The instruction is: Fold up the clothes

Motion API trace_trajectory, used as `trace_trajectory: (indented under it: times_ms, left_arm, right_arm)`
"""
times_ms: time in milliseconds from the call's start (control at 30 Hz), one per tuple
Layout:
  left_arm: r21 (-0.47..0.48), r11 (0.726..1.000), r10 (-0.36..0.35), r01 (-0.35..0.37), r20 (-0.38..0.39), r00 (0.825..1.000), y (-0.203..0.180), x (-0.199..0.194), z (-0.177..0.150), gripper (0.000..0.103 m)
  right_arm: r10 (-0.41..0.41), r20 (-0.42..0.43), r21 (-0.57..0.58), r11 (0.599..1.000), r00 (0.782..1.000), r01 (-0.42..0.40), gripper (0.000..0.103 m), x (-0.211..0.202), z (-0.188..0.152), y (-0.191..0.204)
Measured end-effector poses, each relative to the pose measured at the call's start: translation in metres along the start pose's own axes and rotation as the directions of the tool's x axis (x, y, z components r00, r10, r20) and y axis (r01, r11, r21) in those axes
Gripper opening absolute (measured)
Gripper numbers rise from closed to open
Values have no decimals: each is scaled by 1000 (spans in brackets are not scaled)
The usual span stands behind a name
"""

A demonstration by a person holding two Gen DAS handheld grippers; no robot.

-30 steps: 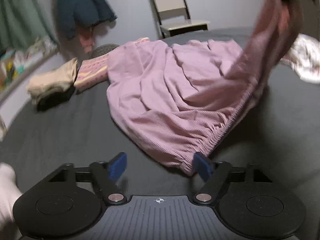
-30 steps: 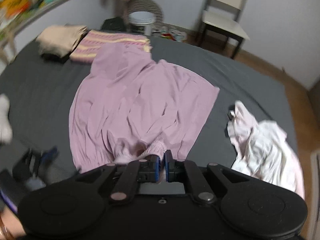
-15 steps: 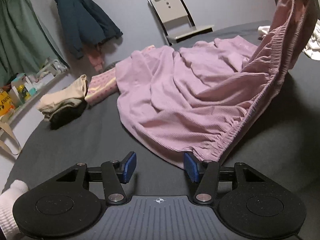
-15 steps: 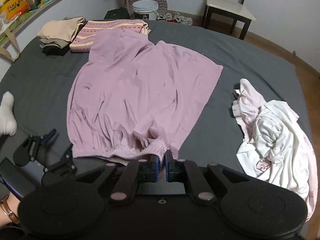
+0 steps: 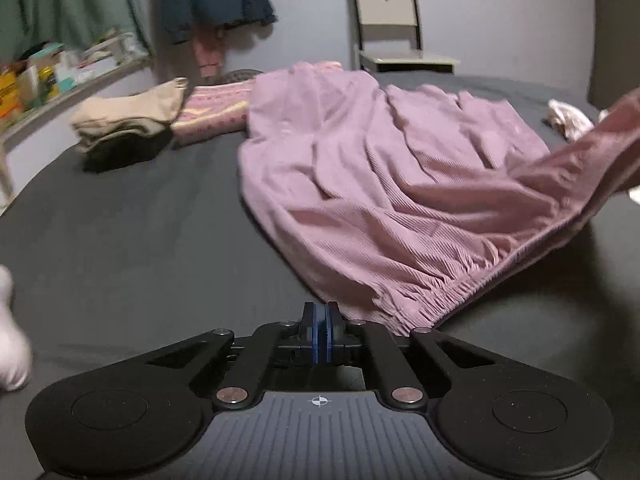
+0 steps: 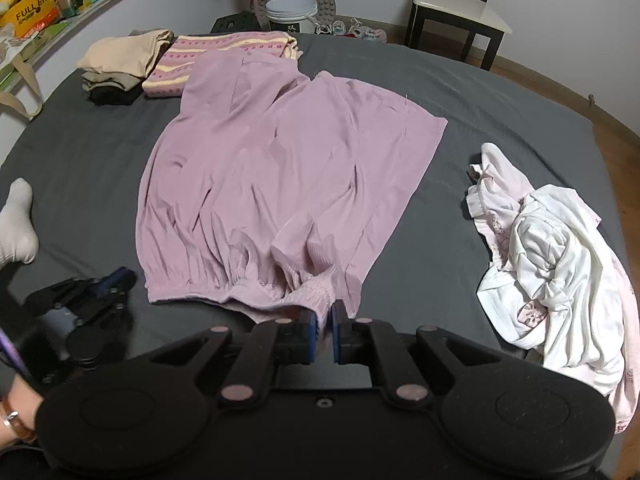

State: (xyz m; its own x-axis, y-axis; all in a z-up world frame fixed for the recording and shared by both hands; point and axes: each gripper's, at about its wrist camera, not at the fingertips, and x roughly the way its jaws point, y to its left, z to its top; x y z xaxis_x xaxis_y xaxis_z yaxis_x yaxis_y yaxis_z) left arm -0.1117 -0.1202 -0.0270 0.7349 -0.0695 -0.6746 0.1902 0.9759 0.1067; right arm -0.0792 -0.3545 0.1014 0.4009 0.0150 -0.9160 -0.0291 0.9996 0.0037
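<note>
While the dark grey bed (image 6: 500,92) carries a ribbed mauve garment (image 6: 280,160) spread flat, the right claw (image 6: 323,334) pinches its gathered elastic waistband, lifting that corner; the left claw (image 5: 319,332) sits pressed together, empty, just beside the hem.

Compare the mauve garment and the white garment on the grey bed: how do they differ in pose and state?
The mauve garment lies spread out nearly flat; the white garment sits crumpled in a heap. The right gripper pinches the mauve garment's gathered waistband and lifts that corner; nothing touches the white garment. Both lie unfolded on the bed.
</note>
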Motion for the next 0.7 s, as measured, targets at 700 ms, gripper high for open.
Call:
trace_trajectory:
  times_ms: [700]
  left_arm:
    - [163, 980, -124, 118, 30, 992, -34, -9, -23, 15]
  right_arm:
    - [3, -25, 0, 1000, 1000, -3, 9, 6, -7, -2]
